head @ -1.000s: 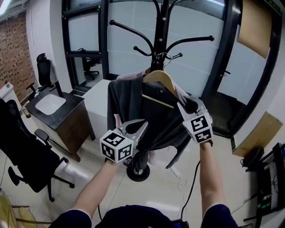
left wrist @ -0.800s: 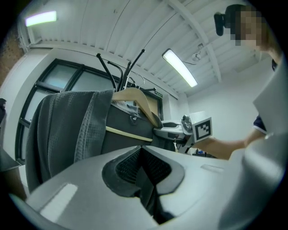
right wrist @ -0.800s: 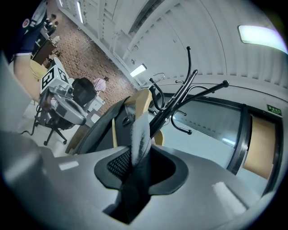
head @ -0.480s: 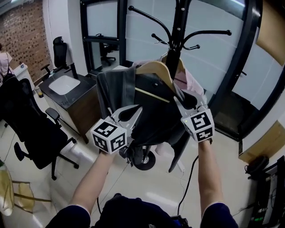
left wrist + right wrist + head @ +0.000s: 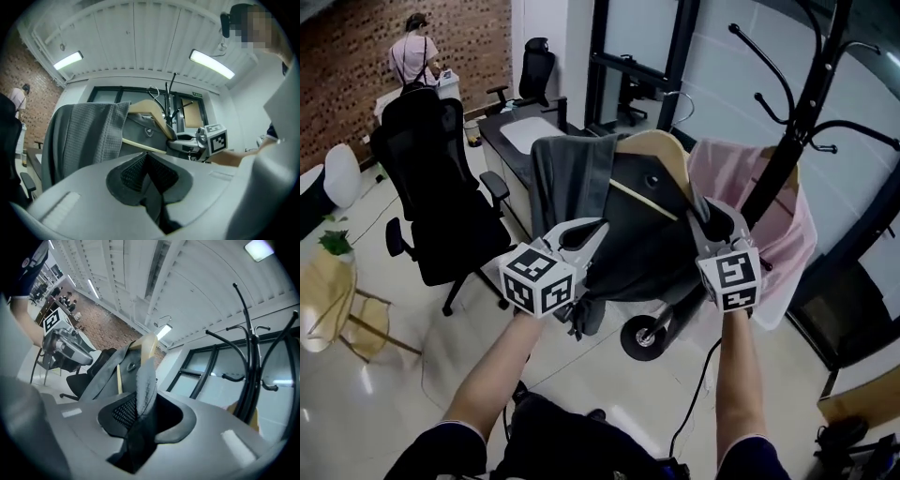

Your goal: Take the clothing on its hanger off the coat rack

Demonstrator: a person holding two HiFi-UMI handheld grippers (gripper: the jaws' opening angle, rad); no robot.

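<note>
Grippers both clamped on fabric. Left gripper [image 5: 149, 169]: jaws nearly together, a dark fold of the grey garment [image 5: 572, 178] pinched between the pads. Right gripper [image 5: 140, 411]: jaws narrow, nipping the garment's grey edge on the other side. Garment sits on a wooden hanger [image 5: 661, 155], held in the air between the 2 grippers, left of the coat rack [image 5: 802, 112] and apart from it. Hanger hook is clear of the rack's arms. Pink garment [image 5: 759, 197] is on the rack, just behind the right gripper. Black office chair [image 5: 441, 178] stands to the left, near the garment.
</note>
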